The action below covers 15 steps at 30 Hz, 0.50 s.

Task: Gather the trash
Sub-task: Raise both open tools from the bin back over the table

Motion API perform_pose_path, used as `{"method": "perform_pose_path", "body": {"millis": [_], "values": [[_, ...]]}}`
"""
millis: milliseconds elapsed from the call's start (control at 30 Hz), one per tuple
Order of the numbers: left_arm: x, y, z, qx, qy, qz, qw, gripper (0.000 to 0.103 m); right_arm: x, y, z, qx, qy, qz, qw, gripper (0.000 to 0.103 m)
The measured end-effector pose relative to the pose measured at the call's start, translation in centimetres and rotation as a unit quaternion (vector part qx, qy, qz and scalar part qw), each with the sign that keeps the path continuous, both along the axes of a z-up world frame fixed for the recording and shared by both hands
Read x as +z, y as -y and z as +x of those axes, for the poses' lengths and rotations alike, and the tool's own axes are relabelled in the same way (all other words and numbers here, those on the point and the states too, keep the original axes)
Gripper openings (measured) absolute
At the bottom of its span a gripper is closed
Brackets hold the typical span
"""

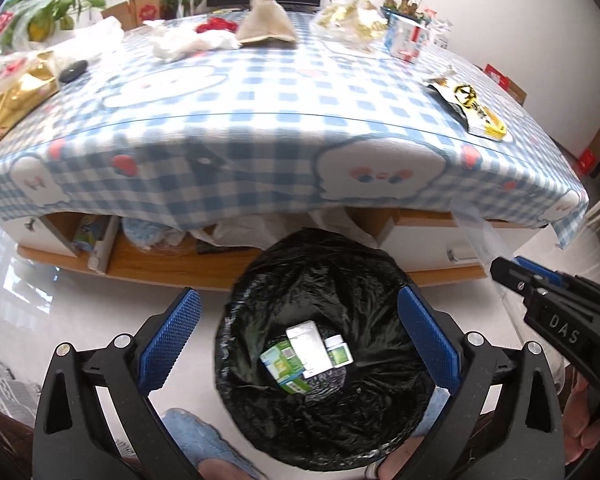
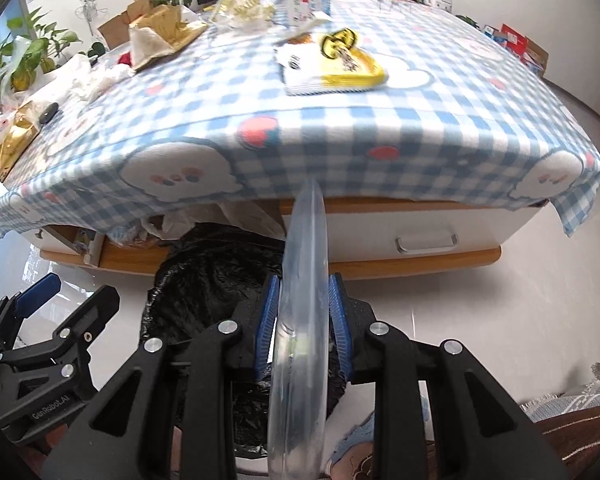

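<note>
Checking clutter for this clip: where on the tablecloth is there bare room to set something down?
The tablecloth is bare across the middle and front edge, between the gold wrapper on the left and the yellow snack packet on the right. The far edge is crowded: crumpled tissues, brown paper bag, milk carton.

We see our right gripper (image 2: 303, 320) clamped on a clear plastic lid (image 2: 300, 320) held edge-on above the black-lined trash bin (image 2: 204, 280). Our left gripper (image 2: 44, 312) sits at the lower left with its fingers apart. Beyond, a yellow snack packet (image 2: 336, 64) lies on the checked tablecloth (image 2: 440, 120).
</note>
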State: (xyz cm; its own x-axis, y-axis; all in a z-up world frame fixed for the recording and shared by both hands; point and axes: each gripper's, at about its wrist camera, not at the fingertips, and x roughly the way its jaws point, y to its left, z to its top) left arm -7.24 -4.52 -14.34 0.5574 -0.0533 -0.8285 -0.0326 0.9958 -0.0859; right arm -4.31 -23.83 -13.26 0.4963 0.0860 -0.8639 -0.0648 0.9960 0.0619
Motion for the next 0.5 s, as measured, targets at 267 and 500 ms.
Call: {"method": "perform_pose_path", "body": {"millis": [267, 500], "values": [[0.9, -3.2, -0.7, 0.017, 0.004, 0.010, 0.9998, 0.097, 0.9, -3.3, -0.5, 0.026, 0.008, 0.007, 1.000, 0.025], [0.7, -5.6, -1.3, 0.032, -0.003, 0.010, 0.9994, 0.097, 0.3, -5.8, -0.8, 0.045, 0.004, 0.002, 0.999, 0.025]]}}
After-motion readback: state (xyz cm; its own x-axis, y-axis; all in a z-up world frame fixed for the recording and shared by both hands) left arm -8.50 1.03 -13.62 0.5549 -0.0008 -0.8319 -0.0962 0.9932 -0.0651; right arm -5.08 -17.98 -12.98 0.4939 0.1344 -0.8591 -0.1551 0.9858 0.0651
